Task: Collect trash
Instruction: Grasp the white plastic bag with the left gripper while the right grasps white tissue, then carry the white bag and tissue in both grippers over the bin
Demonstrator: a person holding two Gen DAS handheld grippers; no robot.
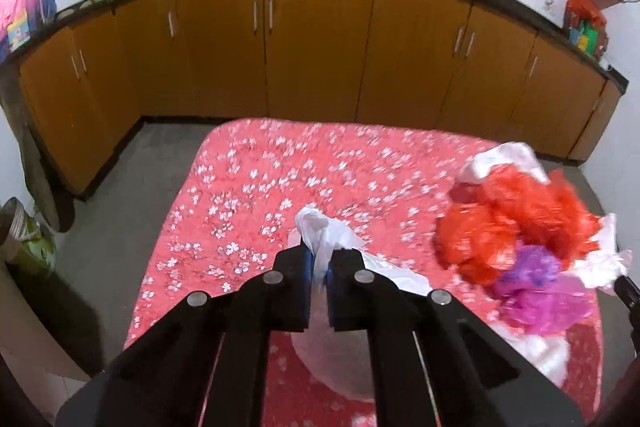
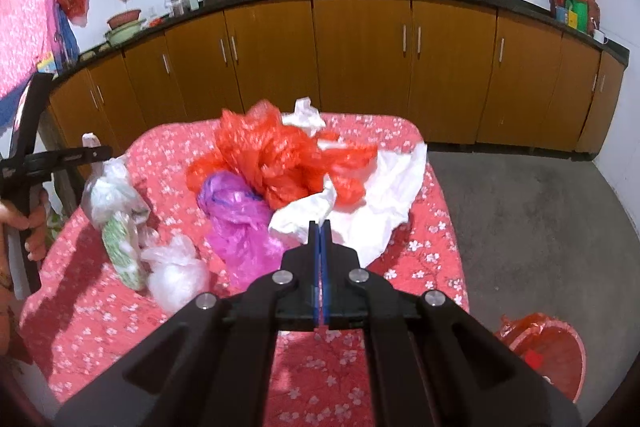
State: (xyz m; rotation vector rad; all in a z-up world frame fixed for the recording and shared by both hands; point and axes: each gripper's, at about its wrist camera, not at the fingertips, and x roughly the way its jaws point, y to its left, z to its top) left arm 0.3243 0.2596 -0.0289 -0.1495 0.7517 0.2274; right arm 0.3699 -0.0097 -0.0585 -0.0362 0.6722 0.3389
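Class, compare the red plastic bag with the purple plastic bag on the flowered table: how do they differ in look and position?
The red plastic bag is orange-red, and the larger heap; the purple plastic bag is magenta-violet and smaller. In the right wrist view the red bag lies farther back and stands higher, while the purple bag lies lower in front of it. Both are thin, crumpled and rest touching on the table.

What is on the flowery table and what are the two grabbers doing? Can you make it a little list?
table: red flowered cloth
trash pile: red bags, purple bag, white paper
left gripper: jaws shut on a clear bag
right gripper: jaws shut, at the edge of the white paper; a grip cannot be told
clear bag, seen from the right: hangs with something green-patterned inside
bin: red, on the floor
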